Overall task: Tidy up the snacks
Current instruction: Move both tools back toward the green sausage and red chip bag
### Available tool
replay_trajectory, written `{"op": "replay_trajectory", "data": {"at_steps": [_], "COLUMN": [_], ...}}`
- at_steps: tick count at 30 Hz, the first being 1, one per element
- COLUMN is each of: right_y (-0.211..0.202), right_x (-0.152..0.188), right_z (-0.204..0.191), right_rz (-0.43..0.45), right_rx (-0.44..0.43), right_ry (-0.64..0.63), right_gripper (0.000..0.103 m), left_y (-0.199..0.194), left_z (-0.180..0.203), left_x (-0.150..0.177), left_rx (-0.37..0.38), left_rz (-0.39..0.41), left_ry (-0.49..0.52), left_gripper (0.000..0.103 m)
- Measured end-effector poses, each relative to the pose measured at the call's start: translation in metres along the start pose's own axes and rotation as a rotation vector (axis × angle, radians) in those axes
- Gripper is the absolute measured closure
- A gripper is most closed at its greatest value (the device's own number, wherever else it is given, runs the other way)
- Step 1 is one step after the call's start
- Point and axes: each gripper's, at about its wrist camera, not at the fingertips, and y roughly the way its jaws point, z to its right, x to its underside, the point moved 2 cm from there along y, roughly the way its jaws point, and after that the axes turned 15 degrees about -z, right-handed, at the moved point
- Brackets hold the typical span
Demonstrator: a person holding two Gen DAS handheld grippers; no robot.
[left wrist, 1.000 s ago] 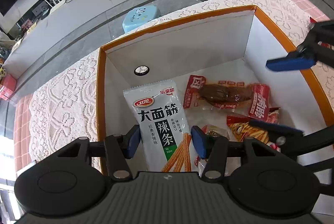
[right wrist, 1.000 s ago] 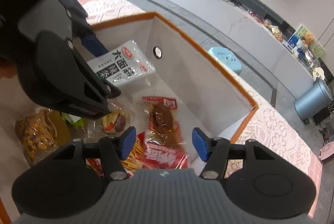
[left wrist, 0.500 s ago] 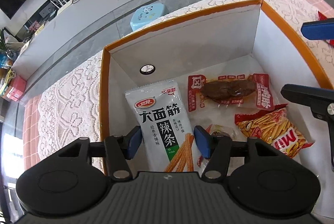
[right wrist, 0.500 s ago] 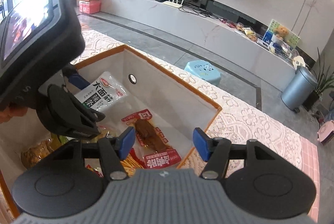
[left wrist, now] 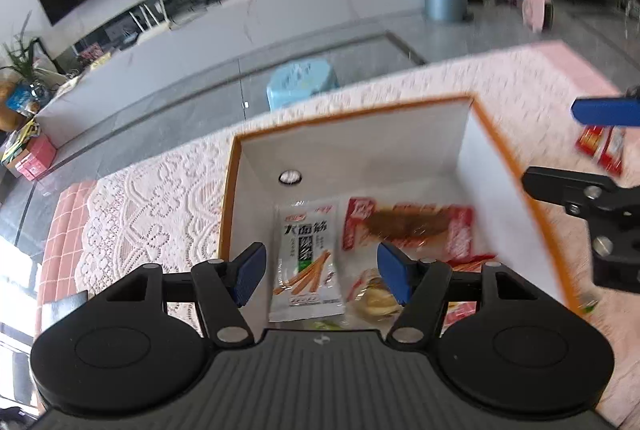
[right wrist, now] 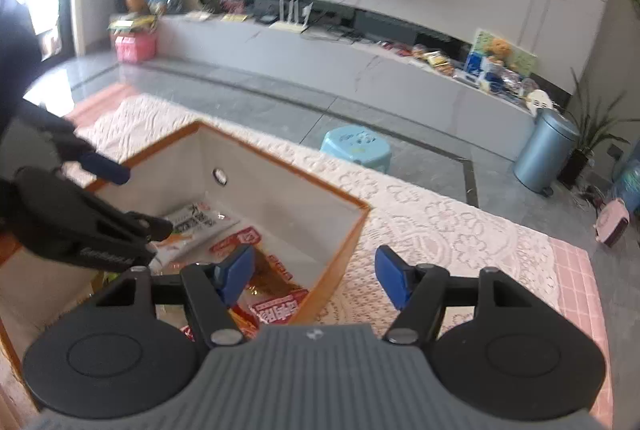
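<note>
A white box with an orange rim (left wrist: pixel 516 165) stands on the lace cloth. Inside lie a white spicy-strip packet (left wrist: pixel 306 262) and a red packet of brown meat (left wrist: pixel 408 226), with smaller snacks beside them. My left gripper (left wrist: pixel 320 272) hangs above the box, its jaws opening; the white packet lies below, untouched. My right gripper (right wrist: pixel 316 278) hovers over the box's right rim (right wrist: pixel 340 250), jaws opening with nothing between them. One red packet (left wrist: pixel 602 145) lies on the cloth outside the box, under the right gripper's blue pad (left wrist: pixel 600 111).
The lace tablecloth (right wrist: pixel 460 230) over pink checks covers the table. Beyond the far edge are a light-blue stool (right wrist: pixel 356 147) on the grey floor, a blue-grey bin (right wrist: pixel 546 157) and a long low cabinet under a wall screen.
Both grippers have risen and drawn back from the box. The left jaws have spread away from the white packet, which stays in the box. The right gripper has rolled and shifted toward the right rim.
</note>
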Motion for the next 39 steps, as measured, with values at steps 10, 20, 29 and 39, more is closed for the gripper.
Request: {"op": "replay_trajectory", "data": {"at_steps": [10,20,29,39], "right_y": [-0.052,-0.087,-0.086,-0.061], "right_x": [0.045,0.124,0.187,0.234], "right_z": [0.045,0.084,0.114,0.156], "right_rz": [0.085,0.104,0.070,0.046], "right_rx": [0.038,0.099,0.153,0.090], "right_ry": [0.219,0.342,0.367,0.550], "right_gripper": [0.034,0.028,0.022,0.022], "left_y": [-0.067,-0.086,-0.071,-0.039], "left_z": [0.040,0.097,0.158,0.199], "left_x": [0.037,0.061,0.076,0.094], "left_rx": [0.088,0.178,0.241,0.226], "left_rz": [0.141,0.164,0.126,0.019], "left_ry": [-0.045,-0.037,0.005,0.021], "left_gripper": [0.028,0.028,0.028,0.028]}}
